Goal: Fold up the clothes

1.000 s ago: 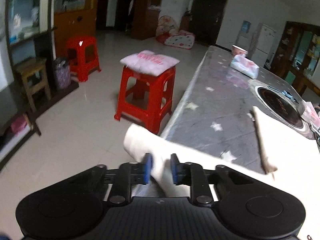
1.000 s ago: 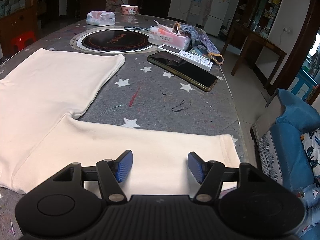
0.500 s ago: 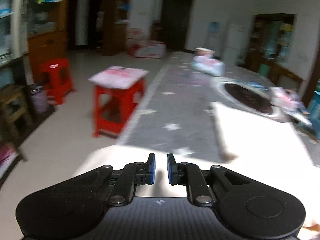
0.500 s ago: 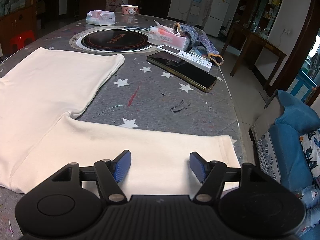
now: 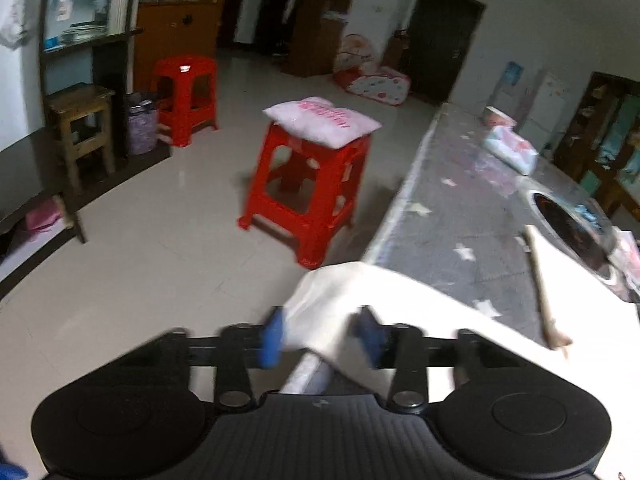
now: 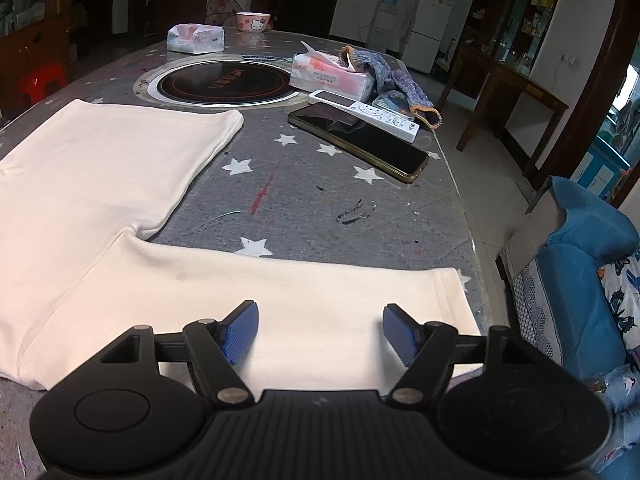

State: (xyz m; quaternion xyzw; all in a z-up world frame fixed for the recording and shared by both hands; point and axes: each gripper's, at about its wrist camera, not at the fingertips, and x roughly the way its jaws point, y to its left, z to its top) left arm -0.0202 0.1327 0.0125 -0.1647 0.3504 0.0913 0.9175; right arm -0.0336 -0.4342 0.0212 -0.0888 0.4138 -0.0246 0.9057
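My left gripper [image 5: 320, 336] is opening around a bunched corner of the cream garment [image 6: 120, 184] at the table [image 6: 320, 200] edge, letting it go. My right gripper [image 6: 320, 334] hovers over the flat leg with its jaws widening and empty, ready to take the hem.

Left gripper [image 5: 320, 334] jaws opening off the cream garment [image 5: 328, 312], cloth still between them at lower centre. Right gripper [image 6: 320, 334] jaws opening wider over the garment.

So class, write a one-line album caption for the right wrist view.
Right gripper, jaws opening, hovers over cream trousers spread on the star-patterned table.
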